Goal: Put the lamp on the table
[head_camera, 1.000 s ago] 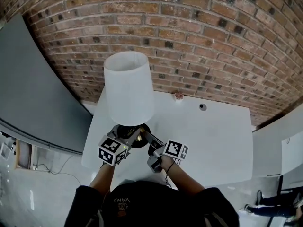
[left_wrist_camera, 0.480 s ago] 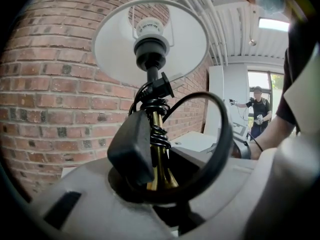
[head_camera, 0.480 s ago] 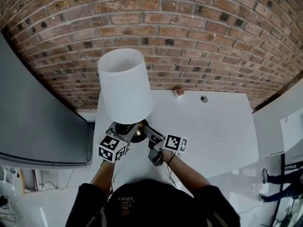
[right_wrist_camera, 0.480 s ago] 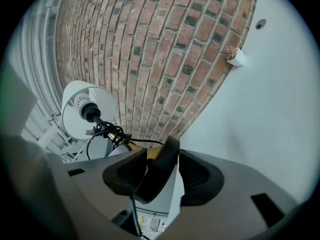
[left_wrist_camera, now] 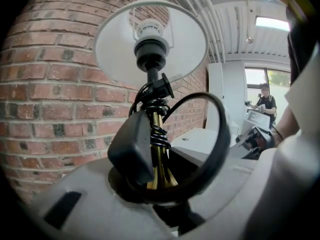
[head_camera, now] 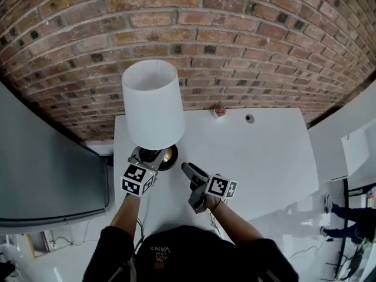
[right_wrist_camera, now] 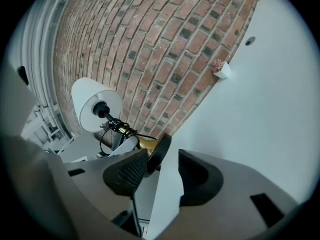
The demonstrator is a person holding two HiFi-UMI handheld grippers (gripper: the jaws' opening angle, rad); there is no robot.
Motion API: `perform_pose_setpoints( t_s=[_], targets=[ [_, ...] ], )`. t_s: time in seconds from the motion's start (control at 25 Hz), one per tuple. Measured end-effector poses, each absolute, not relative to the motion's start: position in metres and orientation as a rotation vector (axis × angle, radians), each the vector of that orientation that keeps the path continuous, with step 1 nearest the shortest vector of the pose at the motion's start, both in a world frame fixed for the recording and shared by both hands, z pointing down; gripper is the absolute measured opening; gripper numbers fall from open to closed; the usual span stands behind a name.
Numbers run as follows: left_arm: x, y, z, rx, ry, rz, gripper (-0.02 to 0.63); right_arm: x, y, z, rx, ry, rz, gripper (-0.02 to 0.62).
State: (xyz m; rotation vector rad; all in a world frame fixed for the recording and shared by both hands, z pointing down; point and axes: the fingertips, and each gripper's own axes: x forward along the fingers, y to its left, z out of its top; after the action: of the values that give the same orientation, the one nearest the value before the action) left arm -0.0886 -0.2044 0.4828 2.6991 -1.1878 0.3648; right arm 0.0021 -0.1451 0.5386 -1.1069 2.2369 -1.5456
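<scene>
The lamp has a white shade, a brass stem wrapped in black cord, and a round black base. It stands upright over the left rear part of the white table, near the brick wall. My left gripper is shut on the base's near edge. My right gripper stands open to the right of the base, a little apart from it, with only tabletop between its pads. The base's rim shows just beyond its left pad.
A small cup with something pinkish in it and a round cable hole lie at the table's back edge. A grey panel stands left of the table. A person stands far off.
My right gripper has come off the lamp's base and drawn back to the right. The lamp and my left gripper have shifted slightly towards the wall.
</scene>
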Motion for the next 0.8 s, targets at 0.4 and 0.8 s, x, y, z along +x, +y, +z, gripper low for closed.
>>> perform_pose_setpoints(
  t_s=[0.4,0.8],
  targets=[
    [-0.104,-0.257,0.514,2.759,-1.253,0.363,0.112,0.017,-0.143,0.555,-1.22,2.212,-1.551,0.17],
    [-0.11,-0.303,0.539,2.781,-1.313,0.299,0.111,0.02,-0.148,0.564,-1.262,2.285,-1.541,0.17]
  ],
)
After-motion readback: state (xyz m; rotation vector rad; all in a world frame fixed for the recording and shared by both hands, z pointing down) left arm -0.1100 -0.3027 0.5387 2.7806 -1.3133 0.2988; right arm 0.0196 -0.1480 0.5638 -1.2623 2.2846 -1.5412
